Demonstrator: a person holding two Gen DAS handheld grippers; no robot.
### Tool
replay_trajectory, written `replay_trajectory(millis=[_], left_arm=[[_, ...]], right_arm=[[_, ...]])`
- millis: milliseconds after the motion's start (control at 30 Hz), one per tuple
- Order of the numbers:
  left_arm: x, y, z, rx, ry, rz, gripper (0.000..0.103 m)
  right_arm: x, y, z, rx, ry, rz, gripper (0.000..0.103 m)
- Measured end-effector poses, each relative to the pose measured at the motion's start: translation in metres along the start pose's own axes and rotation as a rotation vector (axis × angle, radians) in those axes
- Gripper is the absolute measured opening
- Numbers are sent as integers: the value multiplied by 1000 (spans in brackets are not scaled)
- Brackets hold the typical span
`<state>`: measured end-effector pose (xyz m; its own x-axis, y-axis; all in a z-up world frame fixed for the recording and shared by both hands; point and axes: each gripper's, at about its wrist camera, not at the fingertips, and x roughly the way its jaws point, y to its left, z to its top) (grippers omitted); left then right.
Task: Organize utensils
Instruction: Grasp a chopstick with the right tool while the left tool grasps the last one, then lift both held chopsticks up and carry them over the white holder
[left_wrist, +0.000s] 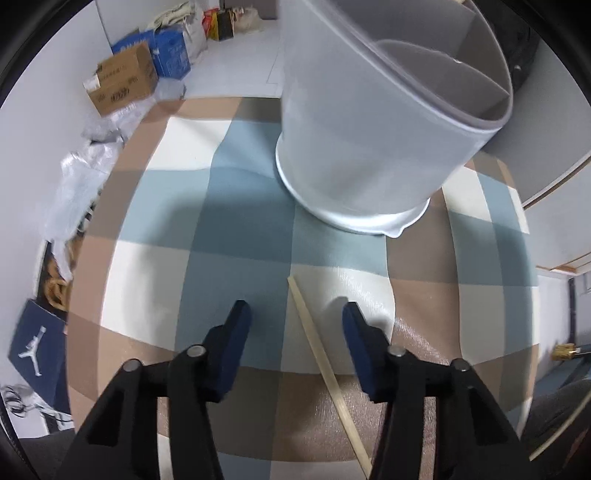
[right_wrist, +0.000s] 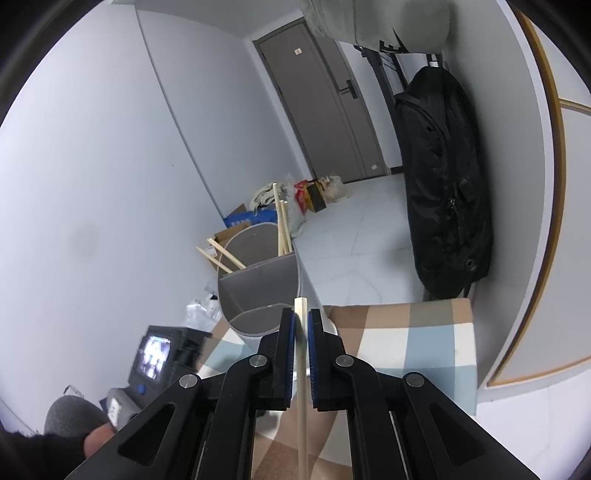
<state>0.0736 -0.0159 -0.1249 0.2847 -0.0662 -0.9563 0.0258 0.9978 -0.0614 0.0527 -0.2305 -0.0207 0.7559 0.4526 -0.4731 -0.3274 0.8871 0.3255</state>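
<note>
A light, stiff, slim chopstick (left_wrist: 325, 369) on the counter (left_wrist: 155, 258) lies between the open left hand-held gripper (left_wrist: 291, 314); a mid-shaft grip is advised. Another chopstick (right_wrist: 301, 354) is clamped in the right hand-held gripper (right_wrist: 300, 317).

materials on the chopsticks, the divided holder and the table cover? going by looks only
Chopstick: pale, matte, squared stick; looks like bamboo or light wood.
Holder: translucent frosted white shell, grey dividers inside; likely plastic.
Table cover: checked blue, tan and cream, with glossy highlights and fine texture; probably vinyl or coated cloth.
</note>
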Motion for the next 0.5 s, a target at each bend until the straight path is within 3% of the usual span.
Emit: replay_trajectory(millis=[67,100,133,167,300,500], left_arm=[[-2,-6,0,9,7,32,38],[-5,-5,0,-4,9,18,27],[-5,-6,1,-12,9,17,11],[-6,-5,1,-23,14,8,5],[-10,0,0,-67,-2,-32,1],[-43,6,-11,-115,-149,-47,1]], right_arm=[[1,-2,1,8,-2,14,6],[1,-2,2,14,-4,19,6],[0,-2,2,14,-5,23,6],[-2,-2,2,13,-8,25,6],[-6,-3,4,28,-26,29,6],[-12,-6,6,41,-60,15,6]])
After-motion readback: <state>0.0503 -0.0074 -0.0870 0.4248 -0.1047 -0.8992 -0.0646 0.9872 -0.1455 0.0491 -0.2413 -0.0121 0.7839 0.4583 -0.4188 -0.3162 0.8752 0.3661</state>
